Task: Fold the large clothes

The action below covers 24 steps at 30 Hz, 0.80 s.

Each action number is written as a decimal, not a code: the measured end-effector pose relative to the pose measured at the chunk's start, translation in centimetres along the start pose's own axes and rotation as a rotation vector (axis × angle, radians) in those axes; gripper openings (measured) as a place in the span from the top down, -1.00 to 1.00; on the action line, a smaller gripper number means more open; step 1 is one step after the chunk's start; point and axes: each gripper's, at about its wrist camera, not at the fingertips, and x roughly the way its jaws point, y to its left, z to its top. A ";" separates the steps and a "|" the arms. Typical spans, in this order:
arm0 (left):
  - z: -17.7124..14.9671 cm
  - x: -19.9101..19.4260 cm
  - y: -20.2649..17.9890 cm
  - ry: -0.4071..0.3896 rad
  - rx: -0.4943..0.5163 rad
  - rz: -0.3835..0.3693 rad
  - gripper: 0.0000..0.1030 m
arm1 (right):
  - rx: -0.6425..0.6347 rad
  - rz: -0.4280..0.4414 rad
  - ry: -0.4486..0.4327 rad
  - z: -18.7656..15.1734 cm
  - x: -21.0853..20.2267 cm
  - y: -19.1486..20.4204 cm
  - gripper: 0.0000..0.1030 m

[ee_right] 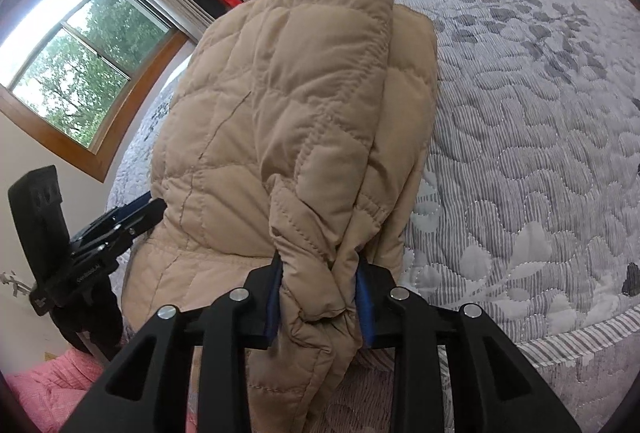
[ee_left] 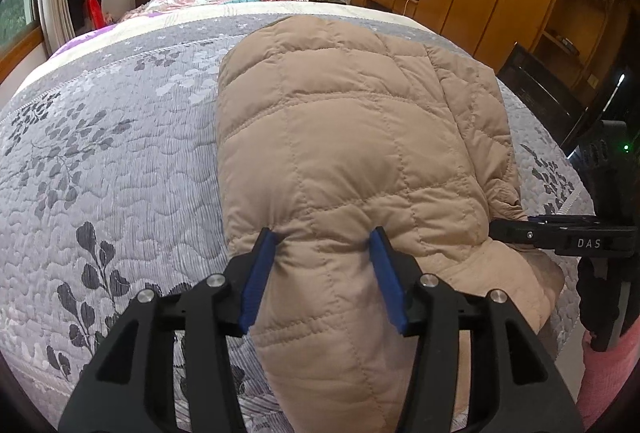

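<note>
Fold step in hand: tan quilted puffer jacket [ee_left: 344, 137] is laid lengthwise on grey floral quilted bedspread [ee_left: 120, 153], stretching ahead of both grippers. Left gripper [ee_left: 324, 273] is clamped on a thick bunch at the near edge, blue pads [ee_left: 256, 281] pressed into padding. Right gripper [ee_right: 318, 297] is clamped on a gathered fold just beside it. Judged: near end is being set down; next, both grips to be released and the bulk flattened.

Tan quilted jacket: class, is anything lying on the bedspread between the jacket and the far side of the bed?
Nothing visible does. Both the left gripper and the right gripper grip the tan quilted jacket, and the grey bedspread around and beyond it shows no objects.
</note>
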 end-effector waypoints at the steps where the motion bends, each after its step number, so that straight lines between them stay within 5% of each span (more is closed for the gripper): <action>1: 0.0 0.1 0.0 -0.002 0.002 0.002 0.01 | 0.007 0.007 -0.001 -0.1 0.0 -0.1 0.42; 7: 0.1 -0.1 0.0 -0.007 0.002 0.007 0.00 | 0.025 0.019 -0.019 -0.4 -0.8 -0.9 0.38; 11: 0.1 -1.5 0.0 -0.015 0.012 0.012 -0.01 | -0.013 -0.069 -0.072 -1.0 -3.7 0.2 0.05; 18: -0.3 -6.4 -1.7 -0.091 0.040 -0.049 0.04 | -0.116 -0.141 -0.176 -3.1 -8.6 4.4 0.16; 24: -0.4 -5.3 -2.6 -0.061 0.030 -0.091 0.26 | -0.187 -0.185 -0.152 -3.9 -6.5 6.7 0.27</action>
